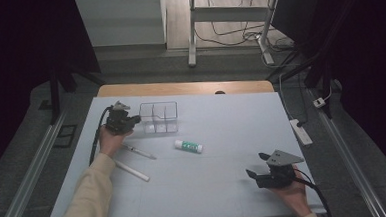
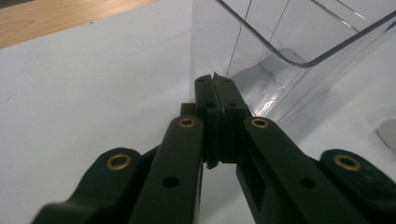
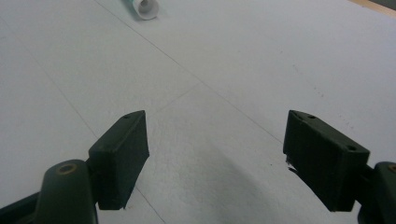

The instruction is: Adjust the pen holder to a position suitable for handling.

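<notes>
A big pale grey-white board (image 1: 224, 167) covers most of the light wooden table (image 1: 185, 87), whose far edge shows as a strip beyond it. Toward the far left of the board stands a clear plastic organiser box with inner dividers (image 1: 158, 117), upright and open at the top; the left gripper view shows its transparent wall and rounded rim (image 2: 280, 51) close up.

The person's left forearm, in a cream sleeve (image 1: 88, 194), reaches up the left side of the board. That hand carries the black left gripper (image 1: 135, 120), its tips right at the box's left wall. In its own view the two jaws are clenched flat against each other with nothing between them, the tips just beside the box's lower corner; whether they touch the plastic I cannot tell.

The black right gripper with a grey three-cornered plate on top (image 1: 256, 166) sits low near the right corner of the board, well apart from everything else. Its jaws stand wide apart over bare board, released.

Between the two, near the middle, lies a white glue stick with a green label (image 1: 188, 146), its white end showing at (image 3: 144, 8). Near the left wrist lie a thin silvery pen (image 1: 139, 152) and a white pen-like stick (image 1: 131, 170), both flat and aslant.
</notes>
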Demonstrator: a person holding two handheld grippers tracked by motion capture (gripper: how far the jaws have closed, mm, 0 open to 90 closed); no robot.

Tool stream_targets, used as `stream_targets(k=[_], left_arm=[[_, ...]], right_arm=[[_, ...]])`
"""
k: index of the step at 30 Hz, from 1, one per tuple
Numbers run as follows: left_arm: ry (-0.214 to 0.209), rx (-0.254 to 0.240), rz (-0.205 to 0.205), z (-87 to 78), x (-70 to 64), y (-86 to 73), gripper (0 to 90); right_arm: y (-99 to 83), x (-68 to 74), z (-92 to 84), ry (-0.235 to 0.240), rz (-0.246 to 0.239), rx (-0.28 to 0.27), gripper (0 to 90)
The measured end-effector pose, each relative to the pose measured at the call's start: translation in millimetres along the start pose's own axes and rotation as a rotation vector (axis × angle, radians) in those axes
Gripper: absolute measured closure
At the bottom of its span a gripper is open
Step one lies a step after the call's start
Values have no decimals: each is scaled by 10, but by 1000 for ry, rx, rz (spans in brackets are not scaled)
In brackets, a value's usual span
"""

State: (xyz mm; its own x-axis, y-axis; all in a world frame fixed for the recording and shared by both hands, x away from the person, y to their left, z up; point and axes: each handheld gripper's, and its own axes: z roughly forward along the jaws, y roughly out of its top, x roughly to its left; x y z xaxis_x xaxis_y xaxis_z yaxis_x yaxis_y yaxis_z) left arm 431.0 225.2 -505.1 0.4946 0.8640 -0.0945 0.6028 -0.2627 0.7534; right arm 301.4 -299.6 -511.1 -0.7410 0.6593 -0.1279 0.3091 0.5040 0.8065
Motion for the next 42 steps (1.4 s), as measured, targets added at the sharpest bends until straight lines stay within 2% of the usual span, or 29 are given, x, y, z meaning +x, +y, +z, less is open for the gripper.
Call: stream_targets(k=[8, 25, 42], left_arm=[[-19, 3, 22, 66, -87, 61, 891], [-45, 4, 78, 229, -303, 215, 890], [-74, -5, 112, 376, -488, 354, 890]], right_arm=[[-3, 2, 8, -12, 0, 10, 222], [-8, 6, 14, -6, -1, 19, 222], [-17, 27, 9, -14, -2, 25, 222]])
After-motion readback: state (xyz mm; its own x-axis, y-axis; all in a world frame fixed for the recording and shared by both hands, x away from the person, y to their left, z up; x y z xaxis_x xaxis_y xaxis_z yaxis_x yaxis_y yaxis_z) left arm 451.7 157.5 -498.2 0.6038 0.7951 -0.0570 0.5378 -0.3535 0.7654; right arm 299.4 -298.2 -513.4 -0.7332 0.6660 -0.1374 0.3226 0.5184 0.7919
